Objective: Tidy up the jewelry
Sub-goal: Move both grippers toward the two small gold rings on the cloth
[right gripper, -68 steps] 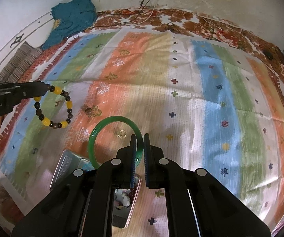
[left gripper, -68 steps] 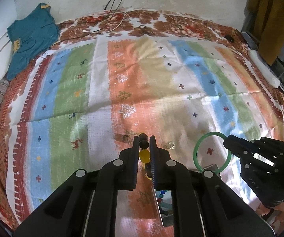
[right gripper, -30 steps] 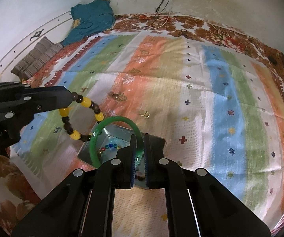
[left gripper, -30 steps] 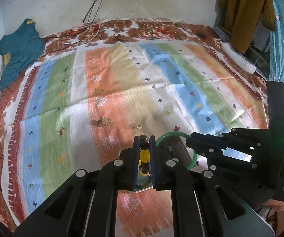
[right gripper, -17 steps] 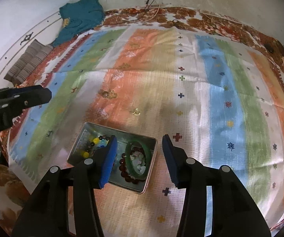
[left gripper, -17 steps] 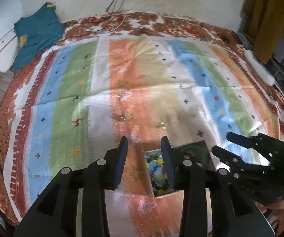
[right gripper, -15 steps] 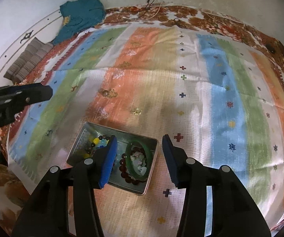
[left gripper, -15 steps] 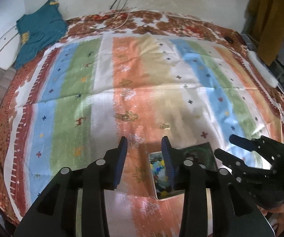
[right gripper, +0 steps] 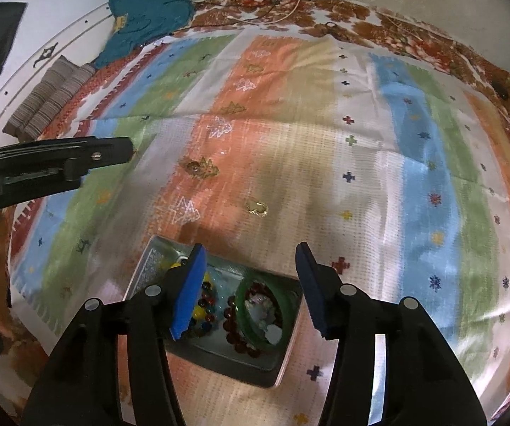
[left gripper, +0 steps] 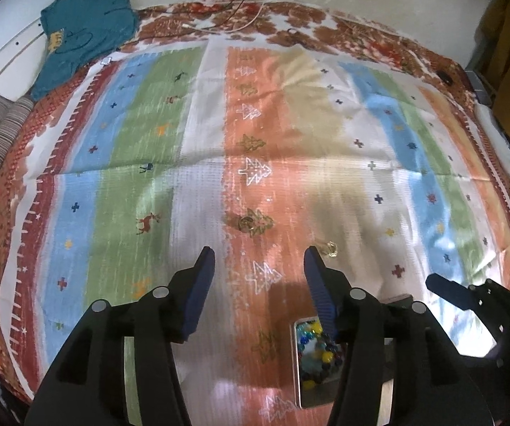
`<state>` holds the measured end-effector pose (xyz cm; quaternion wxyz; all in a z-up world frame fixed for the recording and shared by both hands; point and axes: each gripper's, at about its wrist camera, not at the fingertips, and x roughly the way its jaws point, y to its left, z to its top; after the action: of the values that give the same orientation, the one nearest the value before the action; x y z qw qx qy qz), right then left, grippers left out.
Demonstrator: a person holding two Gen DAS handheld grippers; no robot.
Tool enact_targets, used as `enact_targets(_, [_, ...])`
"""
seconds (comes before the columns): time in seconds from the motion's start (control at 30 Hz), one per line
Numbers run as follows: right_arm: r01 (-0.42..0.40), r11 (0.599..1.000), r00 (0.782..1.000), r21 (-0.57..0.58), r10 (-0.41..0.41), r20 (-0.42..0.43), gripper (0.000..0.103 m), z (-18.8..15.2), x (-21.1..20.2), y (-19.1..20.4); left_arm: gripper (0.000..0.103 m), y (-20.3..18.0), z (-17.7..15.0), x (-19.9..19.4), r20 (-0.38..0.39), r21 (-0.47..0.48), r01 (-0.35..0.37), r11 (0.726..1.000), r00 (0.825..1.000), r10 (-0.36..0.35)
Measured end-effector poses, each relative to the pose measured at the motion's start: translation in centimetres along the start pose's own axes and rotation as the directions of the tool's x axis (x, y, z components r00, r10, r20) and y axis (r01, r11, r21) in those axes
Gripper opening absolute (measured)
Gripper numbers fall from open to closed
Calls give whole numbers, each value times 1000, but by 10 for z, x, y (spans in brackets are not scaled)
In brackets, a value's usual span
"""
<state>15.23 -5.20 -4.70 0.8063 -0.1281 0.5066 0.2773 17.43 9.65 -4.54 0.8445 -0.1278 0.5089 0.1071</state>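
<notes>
A shallow rectangular metal tray (right gripper: 155,259) lies on the striped cloth with small cross and tree patterns (right gripper: 326,149). Inside the tray, on its right side, a smooth green bangle (right gripper: 246,310) lies flat. A bracelet of dark red beads (right gripper: 235,337) curls beside and partly under the bangle, and something pale rests inside its ring. On the left side of the tray there is a bracelet of black and yellow beads (right gripper: 201,307) together with small coloured beads.

The right gripper (right gripper: 251,277) hangs over the tray. Its jaws are opening and nothing is between them. The left gripper (left gripper: 260,271) is above bare cloth, to the left of the tray. Its jaws are opening too, with nothing between them.

One second ago the right gripper was clamped on the green bangle and the left gripper was clamped on the black and yellow bracelet, both over the tray. Now both pieces lie in the tray.

Two small pieces are outside the tray on the orange stripe: a small round brownish piece (right gripper: 194,167) and a small golden ring-like piece (right gripper: 258,208), well apart from each other. The cloth around them is free on all sides. At the far edge a teal garment (right gripper: 148,14) and thin cables (right gripper: 276,10) lie near the wall. A folded grey striped textile (right gripper: 49,99) lies at the left edge.
</notes>
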Motion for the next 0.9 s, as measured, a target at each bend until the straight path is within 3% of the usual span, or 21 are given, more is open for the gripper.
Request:
enact_targets(0.47, [-18,1000,998,9,18,-68,53,18,40,-1,52,3,23,44,-77,-1,-13,1000,997,13])
enact_targets(0.9, [-15,1000,992,4,16,-129,53,29,79,-2,52,3,34,90,-178,33,-37,999,983,42])
